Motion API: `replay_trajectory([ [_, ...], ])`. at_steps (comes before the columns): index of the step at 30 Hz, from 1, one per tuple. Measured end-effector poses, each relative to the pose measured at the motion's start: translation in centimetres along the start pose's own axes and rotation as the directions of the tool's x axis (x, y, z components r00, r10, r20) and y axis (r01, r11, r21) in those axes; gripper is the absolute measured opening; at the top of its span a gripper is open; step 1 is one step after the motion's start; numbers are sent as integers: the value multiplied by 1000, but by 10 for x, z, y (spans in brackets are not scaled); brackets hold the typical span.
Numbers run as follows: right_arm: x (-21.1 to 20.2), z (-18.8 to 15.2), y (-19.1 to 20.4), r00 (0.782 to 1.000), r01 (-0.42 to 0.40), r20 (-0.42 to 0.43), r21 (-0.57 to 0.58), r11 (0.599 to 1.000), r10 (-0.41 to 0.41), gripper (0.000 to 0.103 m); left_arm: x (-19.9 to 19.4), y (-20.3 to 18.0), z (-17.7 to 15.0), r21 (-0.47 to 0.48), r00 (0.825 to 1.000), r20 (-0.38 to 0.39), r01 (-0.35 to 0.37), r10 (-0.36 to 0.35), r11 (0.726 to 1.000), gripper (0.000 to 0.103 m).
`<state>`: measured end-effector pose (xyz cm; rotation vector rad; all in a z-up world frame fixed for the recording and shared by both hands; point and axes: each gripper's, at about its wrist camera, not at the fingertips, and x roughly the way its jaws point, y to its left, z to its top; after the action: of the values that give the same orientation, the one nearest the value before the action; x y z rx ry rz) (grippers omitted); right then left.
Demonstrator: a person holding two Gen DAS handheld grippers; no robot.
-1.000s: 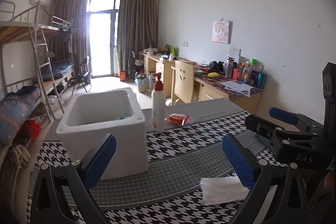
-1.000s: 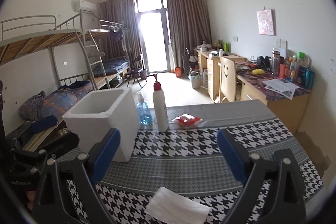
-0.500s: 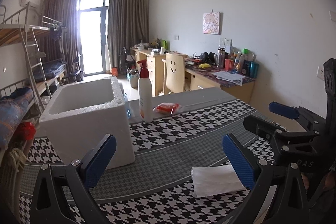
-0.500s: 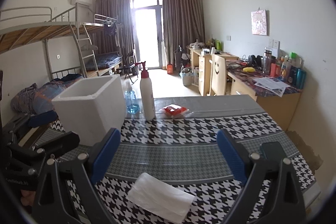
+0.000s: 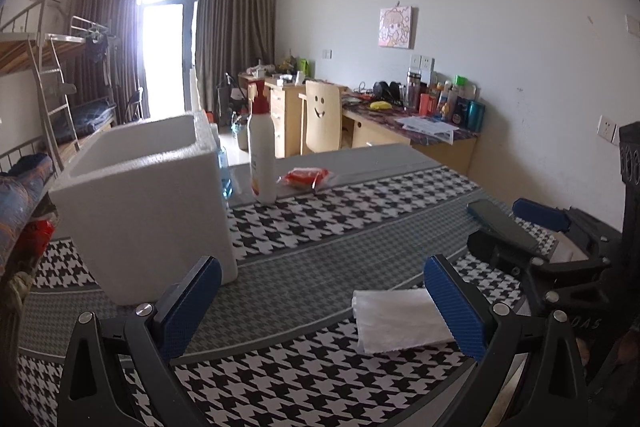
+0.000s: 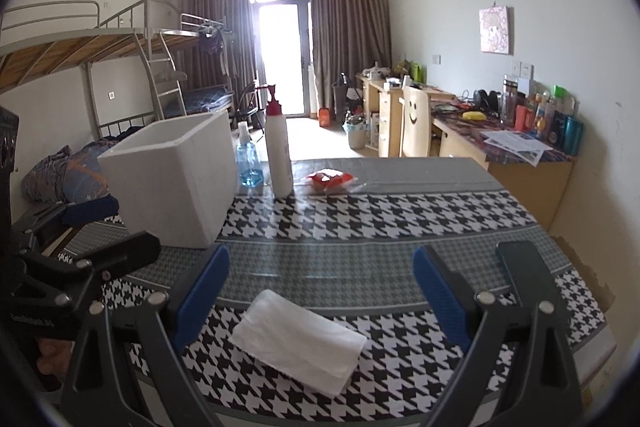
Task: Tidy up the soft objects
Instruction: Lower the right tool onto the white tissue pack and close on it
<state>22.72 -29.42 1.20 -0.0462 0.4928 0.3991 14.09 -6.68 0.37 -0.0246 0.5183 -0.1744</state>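
Tissue pack: flat on houndstooth tablecloth, now closer under right gripper, jaws wide, empty. Left gripper likewise spread, unladen. Foam box now farther left. Pickup approach likely under way.

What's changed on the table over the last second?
Both grippers, the left gripper and right gripper, came down toward the folded white cloth, and a dark phone has come into view. Nothing was grasped or released. The foam box, lotion bottle and red packet haven't moved.
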Motion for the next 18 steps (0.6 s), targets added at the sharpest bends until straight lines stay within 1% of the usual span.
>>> replay_trajectory([
  [6, 4, -8, -6, 1000, 1, -31, 10, 1000, 0, 95, 4, 0, -10, -18, 1000, -19, 20, -21, 1000, 102],
  [11, 9, -20, -7, 998, -11, -62, 9, 1000, 12, 95, 9, -9, -18, 15, 1000, -21, 16, -15, 1000, 102],
  [14, 11, -26, -6, 997, -9, -71, 0, 1000, 9, 95, 13, -9, -23, 13, 999, -38, 19, -19, 1000, 102],
  [18, 17, -35, -7, 994, -10, -107, -8, 1000, 9, 95, 21, -12, -29, 26, 998, -65, 25, -23, 999, 102],
])
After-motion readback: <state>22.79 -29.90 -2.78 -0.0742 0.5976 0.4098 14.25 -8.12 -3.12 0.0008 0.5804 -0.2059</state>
